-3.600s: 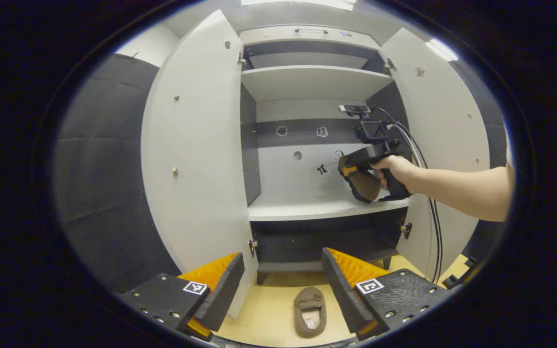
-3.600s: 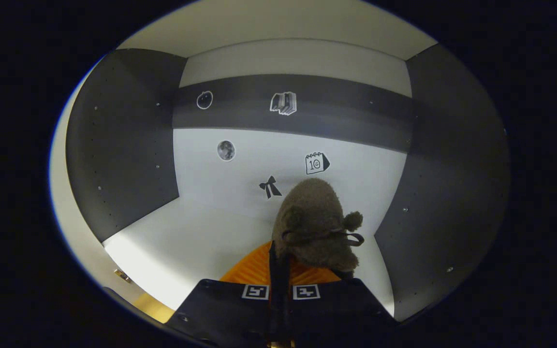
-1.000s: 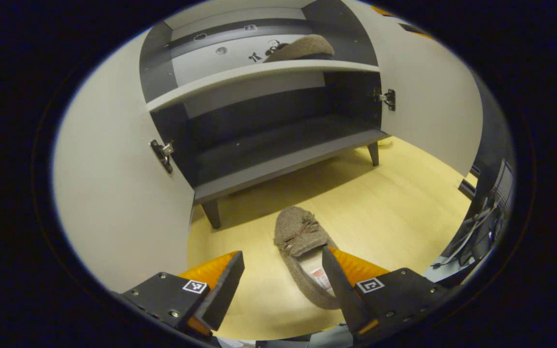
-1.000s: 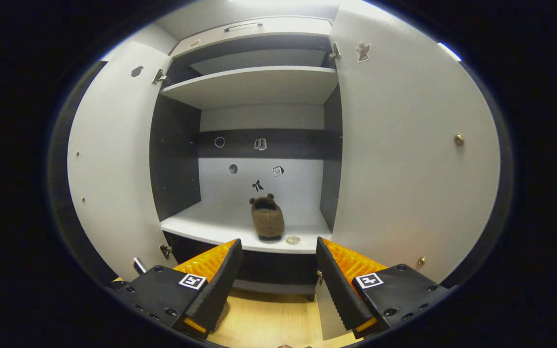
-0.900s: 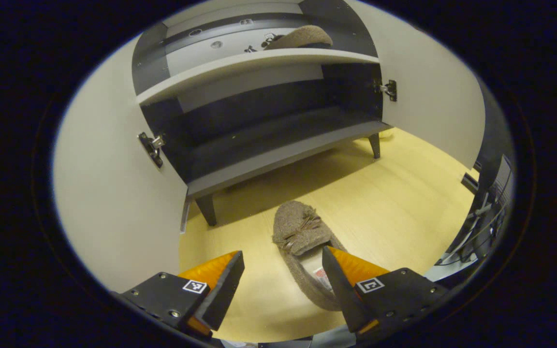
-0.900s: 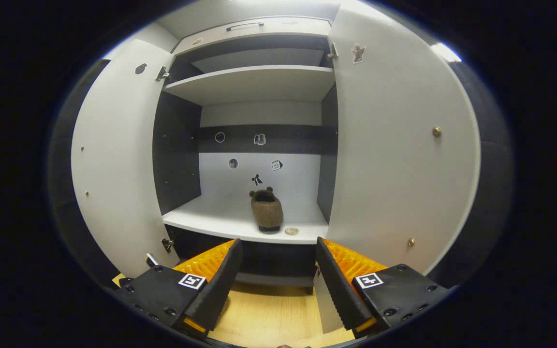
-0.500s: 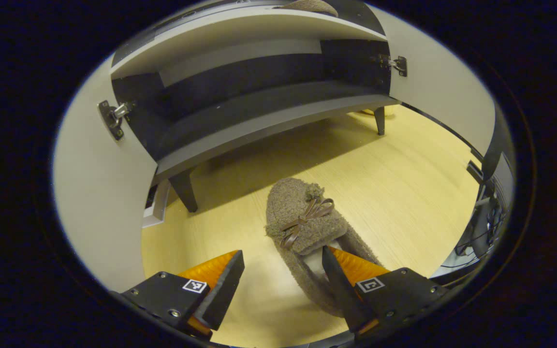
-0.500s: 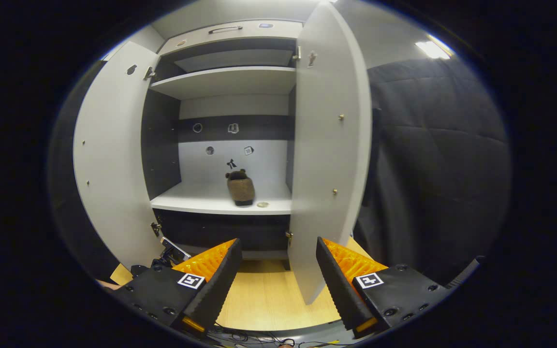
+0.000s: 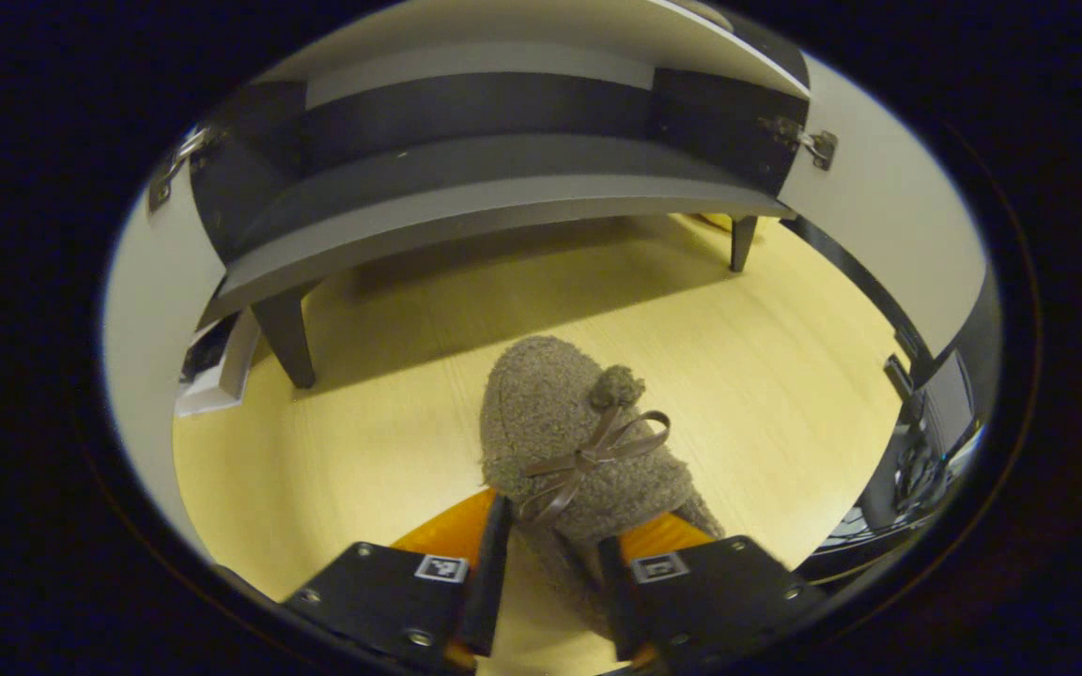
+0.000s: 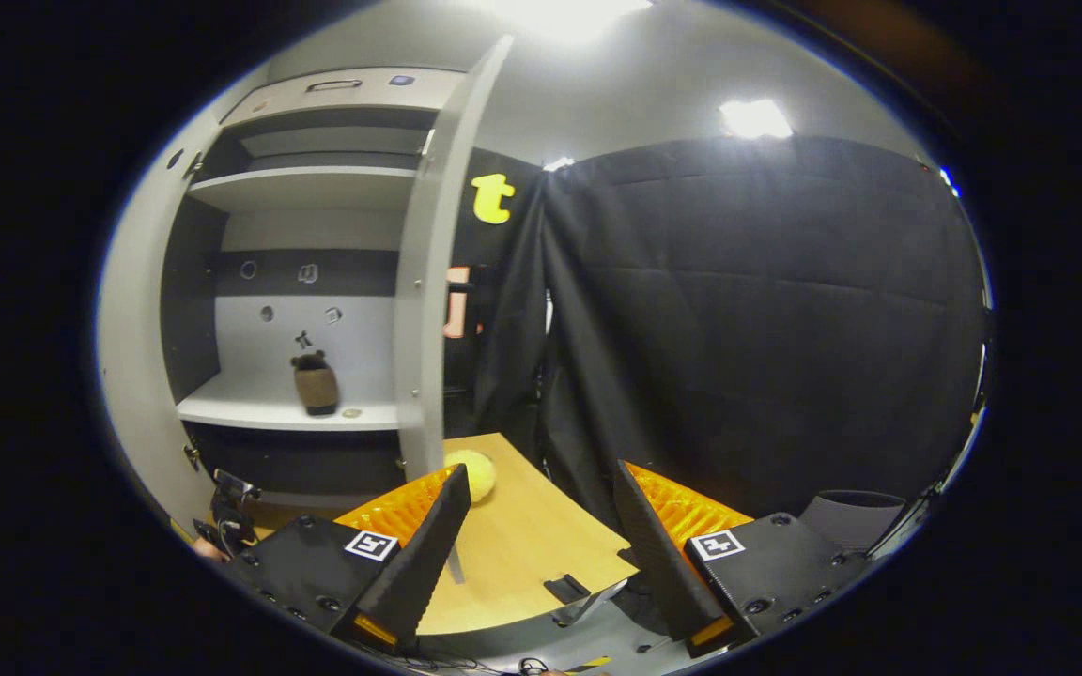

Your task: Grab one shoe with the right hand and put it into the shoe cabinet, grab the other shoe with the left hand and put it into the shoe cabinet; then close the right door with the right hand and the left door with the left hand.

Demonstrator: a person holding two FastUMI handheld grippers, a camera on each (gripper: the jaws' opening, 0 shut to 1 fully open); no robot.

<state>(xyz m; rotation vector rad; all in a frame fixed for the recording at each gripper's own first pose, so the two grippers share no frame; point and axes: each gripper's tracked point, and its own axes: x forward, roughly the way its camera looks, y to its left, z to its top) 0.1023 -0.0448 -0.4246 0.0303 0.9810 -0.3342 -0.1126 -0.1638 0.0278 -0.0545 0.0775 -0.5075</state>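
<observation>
A fuzzy brown shoe (image 9: 550,422) with a ribbon bow lies on the pale wooden floor (image 9: 391,413) in front of the shoe cabinet (image 9: 466,202), toe toward it. My left gripper (image 9: 550,575) is low over its heel end, both fingers pressed against its sides. The other brown shoe (image 10: 316,385) stands on the cabinet's white middle shelf (image 10: 259,409), seen in the right gripper view. My right gripper (image 10: 536,526) is open and holds nothing, well back from the cabinet and to the right of its right door (image 10: 428,282), which stands open and edge-on.
Both cabinet doors stand open; the left door (image 9: 132,310) and right door (image 9: 879,216) flank the shoe. Cabinet legs (image 9: 283,333) stand on the floor. A yellow ball (image 10: 477,471) lies by the right door's foot. Black curtain (image 10: 748,310) hangs at right. Cables and equipment (image 9: 926,432) sit at the floor's edge.
My left gripper dropped down over the floor shoe and its fingers came together on it. My right gripper backed off and swung right, so the cabinet slid to the left of its view.
</observation>
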